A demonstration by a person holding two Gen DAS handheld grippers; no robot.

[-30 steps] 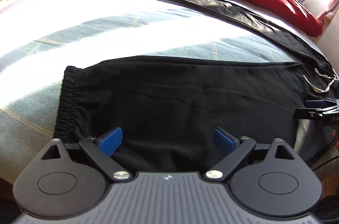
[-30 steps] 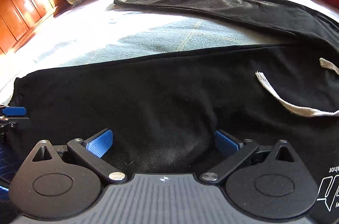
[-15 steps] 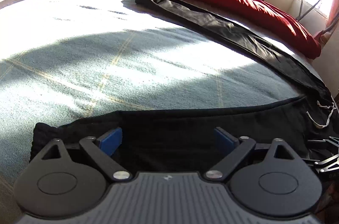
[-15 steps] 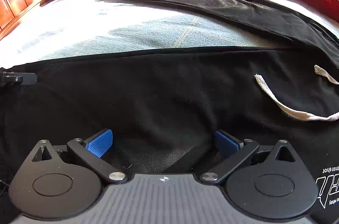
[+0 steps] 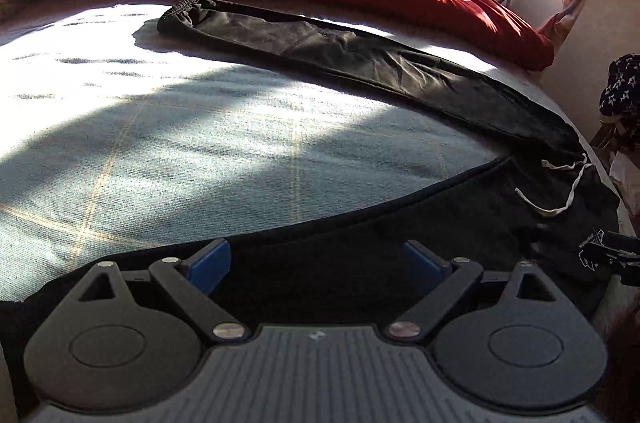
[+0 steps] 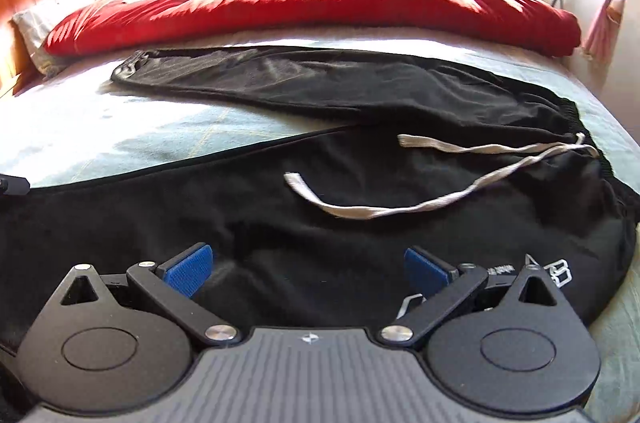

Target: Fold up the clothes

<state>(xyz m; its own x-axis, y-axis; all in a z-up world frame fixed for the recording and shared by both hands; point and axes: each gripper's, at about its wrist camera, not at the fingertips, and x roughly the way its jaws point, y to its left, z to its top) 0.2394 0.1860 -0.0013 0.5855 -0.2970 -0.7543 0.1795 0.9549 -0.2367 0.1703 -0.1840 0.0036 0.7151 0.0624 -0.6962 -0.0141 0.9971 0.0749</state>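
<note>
Low in each wrist view, the left gripper [image 5: 316, 261] and right gripper [image 6: 306, 269] both stand spread wide, blue pads clear of the cloth and pinching nothing. Just ahead lie the black trousers [image 6: 320, 223] on the bed [image 5: 200, 143], one leg across the lower frame, the other slanting to the upper left. Beyond, a white drawstring [image 6: 400, 211] curls at centre right, and a red duvet [image 6: 312, 7] fills the top.

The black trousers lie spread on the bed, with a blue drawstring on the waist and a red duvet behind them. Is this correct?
Not quite: the drawstring is white, not blue, as the right wrist view shows. The rest holds: the black trousers lie spread on the bed, with the red duvet behind them.
</note>
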